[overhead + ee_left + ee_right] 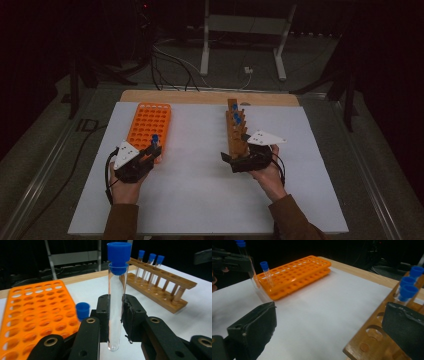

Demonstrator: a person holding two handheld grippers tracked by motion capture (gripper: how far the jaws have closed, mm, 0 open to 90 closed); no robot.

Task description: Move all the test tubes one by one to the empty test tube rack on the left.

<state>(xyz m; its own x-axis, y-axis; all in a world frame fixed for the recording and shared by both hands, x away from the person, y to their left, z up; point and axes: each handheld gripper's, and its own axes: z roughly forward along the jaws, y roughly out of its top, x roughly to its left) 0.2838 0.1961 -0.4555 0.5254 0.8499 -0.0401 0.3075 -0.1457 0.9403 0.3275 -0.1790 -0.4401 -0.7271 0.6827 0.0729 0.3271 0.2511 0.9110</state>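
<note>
My left gripper (116, 307) is shut on a clear test tube (115, 322) with a blue cap, held upright beside the near right corner of the orange rack (32, 307). One more capped tube (82, 310) stands in a near hole of that rack. In the high view the left gripper (150, 152) sits at the orange rack's (149, 122) near end. My right gripper (332, 322) is open with nothing between its pads, next to the near end of the wooden rack (372, 340). Three blue-capped tubes (409, 290) stand in the wooden rack (236, 135).
A white mat (200, 190) covers the wooden table, and both racks stand on it, orange on the left and wooden on the right. Bare mat lies between the racks and in front of the hands. Cables and a metal stand (242, 30) are on the floor beyond the table.
</note>
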